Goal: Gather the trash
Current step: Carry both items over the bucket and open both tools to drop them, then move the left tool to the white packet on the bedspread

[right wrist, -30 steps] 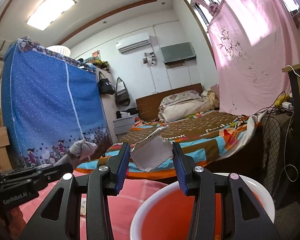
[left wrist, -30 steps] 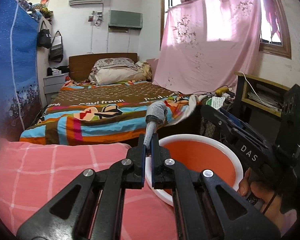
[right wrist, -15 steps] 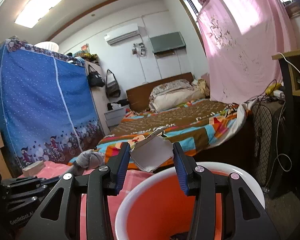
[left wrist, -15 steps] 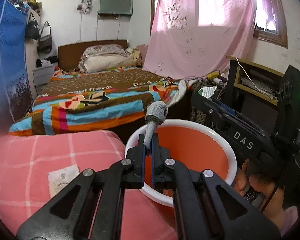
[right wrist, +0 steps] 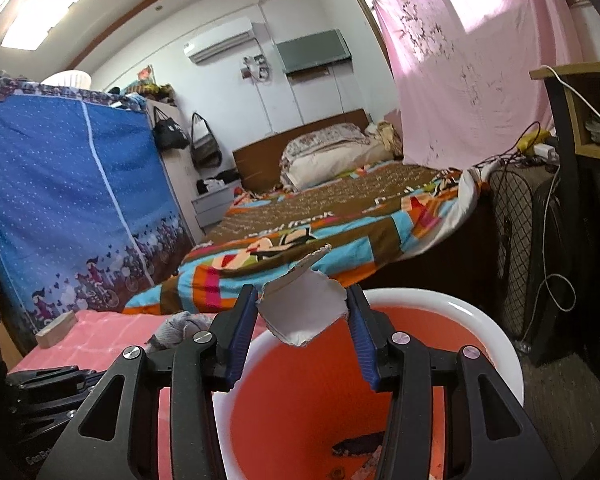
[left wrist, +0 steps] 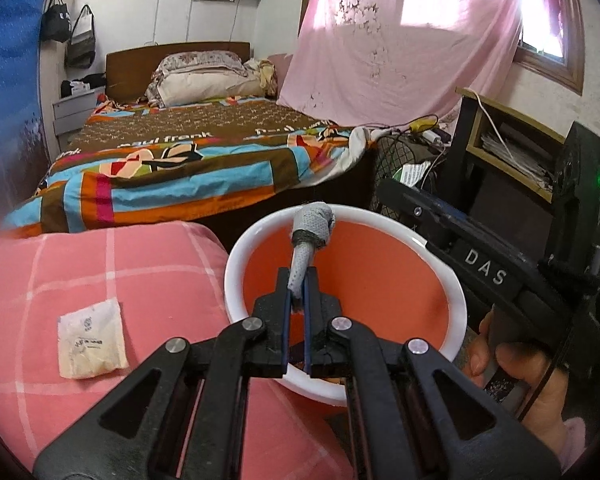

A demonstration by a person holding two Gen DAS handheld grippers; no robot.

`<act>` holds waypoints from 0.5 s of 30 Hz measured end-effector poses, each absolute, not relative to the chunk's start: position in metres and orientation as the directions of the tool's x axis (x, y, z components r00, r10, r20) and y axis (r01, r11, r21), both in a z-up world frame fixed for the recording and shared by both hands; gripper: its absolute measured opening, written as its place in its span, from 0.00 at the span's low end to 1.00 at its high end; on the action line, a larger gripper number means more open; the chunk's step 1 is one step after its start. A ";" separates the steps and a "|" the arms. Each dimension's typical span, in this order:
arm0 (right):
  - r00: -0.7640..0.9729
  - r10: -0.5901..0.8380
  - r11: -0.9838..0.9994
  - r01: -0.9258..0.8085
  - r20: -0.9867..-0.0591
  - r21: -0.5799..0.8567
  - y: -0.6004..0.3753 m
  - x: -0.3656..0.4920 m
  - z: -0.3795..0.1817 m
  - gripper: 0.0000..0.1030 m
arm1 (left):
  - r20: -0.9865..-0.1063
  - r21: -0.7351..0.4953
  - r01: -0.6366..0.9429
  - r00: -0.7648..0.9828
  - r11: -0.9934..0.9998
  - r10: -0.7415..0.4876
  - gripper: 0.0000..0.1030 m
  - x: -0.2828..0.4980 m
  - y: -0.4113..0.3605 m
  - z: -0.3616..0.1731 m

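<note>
Both wrist views look closely along their fingers, sharing the orange bin (left wrist: 384, 280) and bed (right wrist: 340, 216).

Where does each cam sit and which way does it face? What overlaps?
Left wrist: on the left gripper, looking along its fingers over the orange bin toward the bed; it pinches a grey sock; the right-hand gripper body and the person's hand show.
Right wrist: on the right gripper, above the bin, facing the bed and wardrobe, holding torn paper.
Shared: bin, bed, sock, pink curtain.
</note>
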State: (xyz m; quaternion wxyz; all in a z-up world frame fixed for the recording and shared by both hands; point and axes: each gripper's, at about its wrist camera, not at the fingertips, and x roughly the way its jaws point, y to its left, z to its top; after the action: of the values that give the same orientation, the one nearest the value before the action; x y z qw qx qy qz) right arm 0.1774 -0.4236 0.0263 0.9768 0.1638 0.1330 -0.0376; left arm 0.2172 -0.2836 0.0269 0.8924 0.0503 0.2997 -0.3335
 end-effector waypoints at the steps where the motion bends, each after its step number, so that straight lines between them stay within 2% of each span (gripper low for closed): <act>1: 0.960 -0.033 0.943 0.122 -0.277 0.309 -0.424 0.178 0.026 0.45 | -0.575 -0.111 0.626 0.593 0.772 -0.563 0.10 0.217 -0.285 0.025; 9: 0.946 -0.041 0.938 0.147 -0.321 0.314 -0.433 0.181 0.019 0.50 | -0.613 -0.144 0.611 0.563 0.779 -0.555 0.23 0.223 -0.289 0.015; 15: 0.940 -0.047 0.937 0.159 -0.338 0.312 -0.436 0.180 0.017 0.58 | -0.609 -0.161 0.595 0.568 0.787 -0.554 0.34 0.224 -0.285 0.016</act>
State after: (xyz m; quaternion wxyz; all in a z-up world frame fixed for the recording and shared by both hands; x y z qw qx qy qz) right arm 0.1803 -0.4355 0.0167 0.9702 0.1697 0.1647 -0.0532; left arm 0.2240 -0.2848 0.0159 0.8849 0.0308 0.3327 -0.3246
